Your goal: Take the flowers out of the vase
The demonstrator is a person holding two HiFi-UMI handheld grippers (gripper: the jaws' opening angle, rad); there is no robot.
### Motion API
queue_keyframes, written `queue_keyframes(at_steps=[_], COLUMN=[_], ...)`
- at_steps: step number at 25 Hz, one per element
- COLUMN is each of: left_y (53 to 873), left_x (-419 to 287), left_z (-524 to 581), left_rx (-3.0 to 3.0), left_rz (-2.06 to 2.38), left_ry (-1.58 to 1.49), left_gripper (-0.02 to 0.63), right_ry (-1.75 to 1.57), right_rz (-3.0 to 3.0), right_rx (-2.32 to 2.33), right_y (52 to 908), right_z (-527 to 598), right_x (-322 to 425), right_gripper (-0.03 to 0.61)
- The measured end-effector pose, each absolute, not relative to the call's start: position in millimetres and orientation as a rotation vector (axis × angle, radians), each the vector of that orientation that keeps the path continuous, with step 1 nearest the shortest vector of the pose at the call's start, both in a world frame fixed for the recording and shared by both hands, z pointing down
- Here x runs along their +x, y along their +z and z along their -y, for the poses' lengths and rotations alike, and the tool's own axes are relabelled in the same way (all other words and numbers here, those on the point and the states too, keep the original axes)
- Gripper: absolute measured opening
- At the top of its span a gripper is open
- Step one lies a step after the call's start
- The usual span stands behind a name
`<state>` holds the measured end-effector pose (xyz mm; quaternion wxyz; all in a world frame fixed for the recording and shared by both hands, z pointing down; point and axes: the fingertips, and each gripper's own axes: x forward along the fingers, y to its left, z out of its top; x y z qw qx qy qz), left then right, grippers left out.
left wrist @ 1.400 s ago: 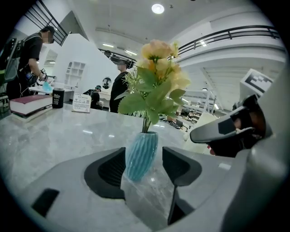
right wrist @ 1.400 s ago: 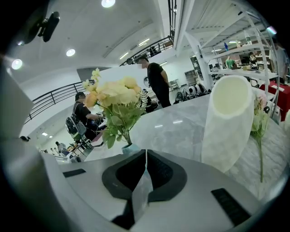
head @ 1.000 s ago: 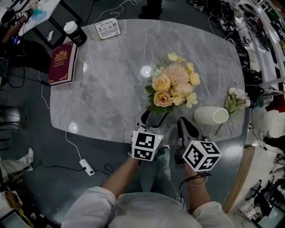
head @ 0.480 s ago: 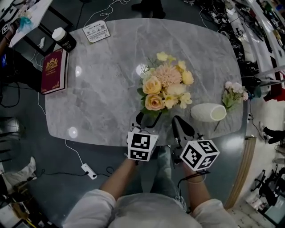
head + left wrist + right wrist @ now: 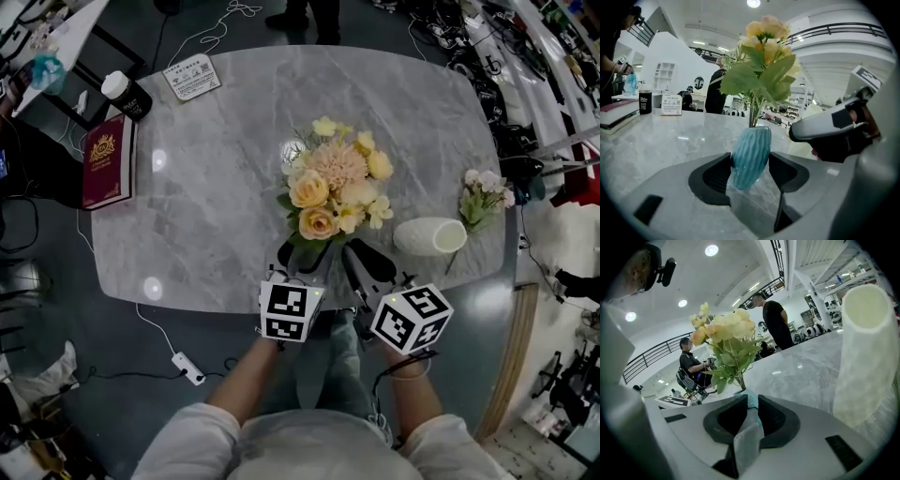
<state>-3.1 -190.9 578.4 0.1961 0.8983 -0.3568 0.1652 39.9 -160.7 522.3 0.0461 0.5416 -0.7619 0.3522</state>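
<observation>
- Two vases on the grey marble table: a teal ribbed vase and a white vase.
- Teal vase – upright near the table's 6 o'clock edge. It holds the one bouquet of peach, cream and yellow blooms, stems down in its mouth.
- White vase – lying on its side at 4 o'clock from the bouquet, its open mouth turned to 3 o'clock.
- One loose sprig of pale flowers lies on the table near the white vase's mouth, at 1 o'clock from it, outside it.
- Two grippers. The left gripper is clamped on the teal vase's body, a pad on each flank.
- The right gripper is all but pressed together, having just eased apart a touch; a sliver of the teal vase shows in the slit, and I cannot tell if the pads touch it.
- One maroon book at 9 o'clock, one lidded black cup at 10, one printed card at 11.
</observation>
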Motion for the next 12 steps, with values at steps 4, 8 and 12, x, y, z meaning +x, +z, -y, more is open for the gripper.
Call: queue_keyframes(at_steps=[4, 8, 12], left_y=[578, 576, 576], left_x=[-3, -2, -1], left_z=[189, 187, 188], left_rx=[2.52, 2.528, 2.527], left_rz=[0.996, 0.995, 0.999], left_ry=[0.451, 0.452, 0.451], left_gripper=[0.262, 0.261, 0.262], right_ry=[1.042, 1.027, 1.013], right_rz=[2.359, 2.391, 2.414], right_rx=[1.587, 1.568, 1.551], right_y=[523, 517, 514], right_z=[168, 177, 185], right_x=[28, 22, 18], right_gripper=[0.078, 0.084, 0.089])
